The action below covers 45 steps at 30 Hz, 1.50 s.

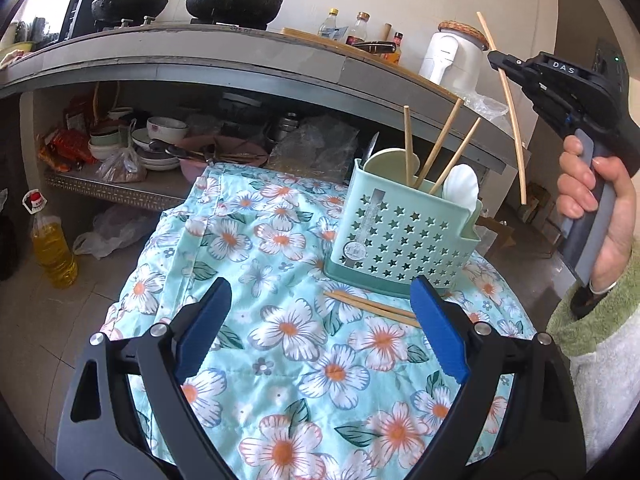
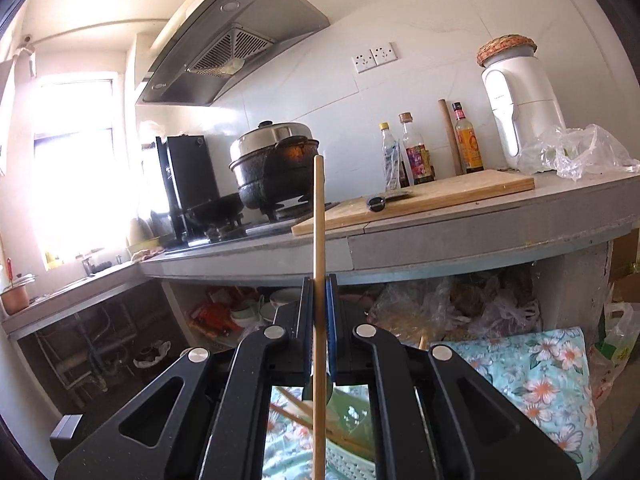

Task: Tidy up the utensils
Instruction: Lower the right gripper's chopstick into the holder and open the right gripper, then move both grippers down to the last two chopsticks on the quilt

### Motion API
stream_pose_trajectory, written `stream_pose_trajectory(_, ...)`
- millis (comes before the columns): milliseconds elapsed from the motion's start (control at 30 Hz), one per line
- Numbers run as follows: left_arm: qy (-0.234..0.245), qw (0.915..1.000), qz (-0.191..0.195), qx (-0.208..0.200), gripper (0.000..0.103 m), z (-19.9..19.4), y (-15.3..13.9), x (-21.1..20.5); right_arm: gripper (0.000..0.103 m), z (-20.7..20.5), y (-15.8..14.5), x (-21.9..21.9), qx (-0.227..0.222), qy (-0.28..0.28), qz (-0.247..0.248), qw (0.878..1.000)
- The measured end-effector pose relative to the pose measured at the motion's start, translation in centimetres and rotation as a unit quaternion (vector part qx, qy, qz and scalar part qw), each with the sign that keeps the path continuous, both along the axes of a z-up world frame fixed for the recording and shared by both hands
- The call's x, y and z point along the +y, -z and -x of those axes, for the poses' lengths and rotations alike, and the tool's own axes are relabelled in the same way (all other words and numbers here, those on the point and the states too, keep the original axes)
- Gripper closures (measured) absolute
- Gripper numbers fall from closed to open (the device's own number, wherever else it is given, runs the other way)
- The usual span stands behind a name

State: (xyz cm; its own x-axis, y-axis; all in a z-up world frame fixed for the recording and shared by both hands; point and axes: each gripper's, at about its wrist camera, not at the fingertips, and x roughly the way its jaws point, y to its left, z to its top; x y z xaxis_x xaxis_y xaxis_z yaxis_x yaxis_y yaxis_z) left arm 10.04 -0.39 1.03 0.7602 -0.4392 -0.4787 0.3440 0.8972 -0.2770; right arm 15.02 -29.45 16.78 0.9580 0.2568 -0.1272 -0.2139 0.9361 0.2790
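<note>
My left gripper [image 1: 320, 320] stood wide, empty, low in frame over the floral cloth [image 1: 280, 360]. The green holder [image 1: 400, 240] sat centre-right. My right gripper [image 2: 319, 320] clamped one chopstick [image 2: 319, 240] upright; I judged tip-first lowering best. Two loose chopsticks [image 1: 372, 306] lay beside my right finger [image 1: 436, 320].

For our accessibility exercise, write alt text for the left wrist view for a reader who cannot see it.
An open black left gripper with blue pads hovers over two bamboo chopsticks lying on a floral turquoise tablecloth, before a mint-green star-perforated utensil holder holding three chopsticks and a white spoon. At right, a hand's black right gripper clamps one bamboo chopstick upright.
</note>
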Motion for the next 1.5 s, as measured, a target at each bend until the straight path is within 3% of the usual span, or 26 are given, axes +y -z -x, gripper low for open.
stream_pose_trajectory(300, -0.021, 0.9997, 0.010, 0.006, 0.016, -0.3, 0.5, 2.1, 0.097, -4.6, 1.3, 0.5, 0.020, 0.061, 0.034, 0.997)
stream_pose_trajectory(633, -0.029, 0.9992, 0.021, 0.019, 0.016, -0.5, 1.4, 3.0, 0.097, -6.8, 2.7, 0.7, 0.036, 0.091, 0.058, 0.993)
stream_pose_trajectory(1167, -0.037, 0.9989, 0.020, 0.021, 0.016, -0.7, 1.4, 3.3, 0.096, -7.4, 4.5, 0.7, 0.046, 0.098, 0.063, 0.992)
stream_pose_trajectory(1500, -0.035, 0.9990, 0.019, 0.023, 0.016, -0.6, 1.4, 2.9, 0.096, -3.9, 4.2, -0.3, 0.041, 0.091, 0.064, 0.993)
